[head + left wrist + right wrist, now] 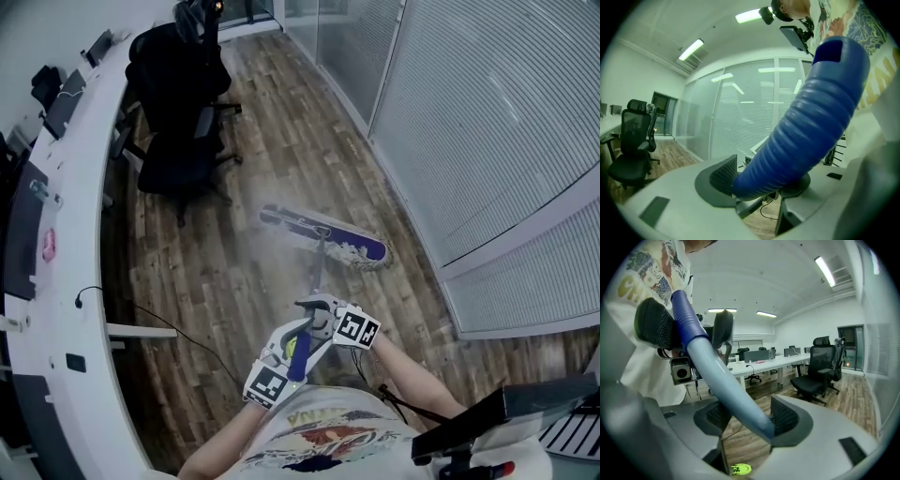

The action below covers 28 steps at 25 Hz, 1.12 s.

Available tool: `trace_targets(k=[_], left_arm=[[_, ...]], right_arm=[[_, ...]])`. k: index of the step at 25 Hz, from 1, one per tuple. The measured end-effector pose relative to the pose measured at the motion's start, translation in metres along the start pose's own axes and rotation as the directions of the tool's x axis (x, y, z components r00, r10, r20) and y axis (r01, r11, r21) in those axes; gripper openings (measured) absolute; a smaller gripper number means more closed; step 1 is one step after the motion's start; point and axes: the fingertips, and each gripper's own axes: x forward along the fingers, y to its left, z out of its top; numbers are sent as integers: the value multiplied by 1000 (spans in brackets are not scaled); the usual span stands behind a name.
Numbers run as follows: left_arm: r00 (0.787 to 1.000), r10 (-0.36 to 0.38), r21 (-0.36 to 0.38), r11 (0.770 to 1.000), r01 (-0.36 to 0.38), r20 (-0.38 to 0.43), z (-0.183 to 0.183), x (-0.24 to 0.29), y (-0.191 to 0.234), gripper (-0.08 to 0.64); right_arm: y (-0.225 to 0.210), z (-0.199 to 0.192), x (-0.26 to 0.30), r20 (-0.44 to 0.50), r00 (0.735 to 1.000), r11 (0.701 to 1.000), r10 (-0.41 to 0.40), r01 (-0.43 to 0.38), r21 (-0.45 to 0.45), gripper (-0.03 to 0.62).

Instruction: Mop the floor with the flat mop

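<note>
The flat mop's purple and white head (324,236) lies on the wood floor (216,272) ahead of me. Its handle (317,272) runs back to both grippers. My left gripper (286,354) is nearer my body and is shut on the blue ribbed grip (806,126); in its own view the left gripper (761,182) has a pad on each side of the grip. My right gripper (322,314) is shut on the pale blue pole (726,380) further down; in its own view the right gripper (750,419) holds the pole against its right pad (786,420).
Black office chairs (178,103) stand at the far left beside a long curved white desk (89,187). A glass wall with blinds (469,122) runs along the right. A thin cable (178,323) lies on the floor at the left. A black stand (506,412) is near my right.
</note>
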Motion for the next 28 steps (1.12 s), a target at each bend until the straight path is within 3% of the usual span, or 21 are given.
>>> trace_targets(k=[6,13,28], left_arm=[[999,-31,5,1000,31,11,17,35,70,186],[998,-52,30,998,51,28,40,115,143,186],[1000,24,46,999,-24,-4,98,357,355,184]], right_arm=[[-80,15,14,7,999,999,-35,35,17,242],[-192,23,-5,49,995,996,-89,88,25,242],[-512,26,-58,31,997,998,-67,66,17,244]])
